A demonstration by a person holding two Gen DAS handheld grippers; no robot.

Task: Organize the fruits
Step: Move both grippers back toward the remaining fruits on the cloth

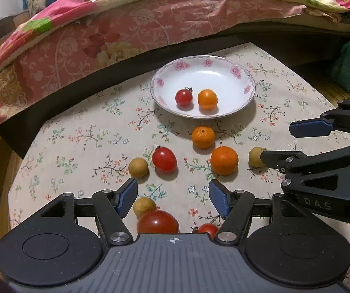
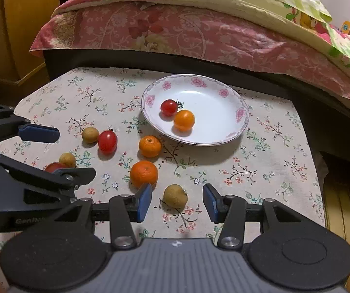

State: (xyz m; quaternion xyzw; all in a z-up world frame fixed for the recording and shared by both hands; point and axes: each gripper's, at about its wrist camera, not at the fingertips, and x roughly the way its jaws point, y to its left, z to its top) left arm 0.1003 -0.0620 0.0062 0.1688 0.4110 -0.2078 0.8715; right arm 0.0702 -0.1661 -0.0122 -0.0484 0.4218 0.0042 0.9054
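The left tongs [image 1: 172,195] stand wide and hold nothing; they hover low over the surface [image 1: 82,146], which carries a cloth with small flowers. The right tongs [image 2: 177,201] are wide too and hold nothing; a brownish round fruit [image 2: 175,196] lies between their blue pads [image 2: 144,201] without touching them, and the large orange [image 2: 143,173] sits just beside the left pad. The white plate [image 2: 238,131] with pink roses stands at the far side, near the bed [image 2: 175,31]; inside it lie a small red tomato [image 2: 169,107] and a small orange fruit [image 2: 184,120], touching each other. On the cloth before the plate lie another orange [image 2: 150,146], a red tomato [image 2: 107,142] and a brownish fruit [image 2: 90,134] beside it; near the left tongs lie one more brownish fruit [image 1: 144,206] and two tomatoes [image 1: 157,222], partly hidden.
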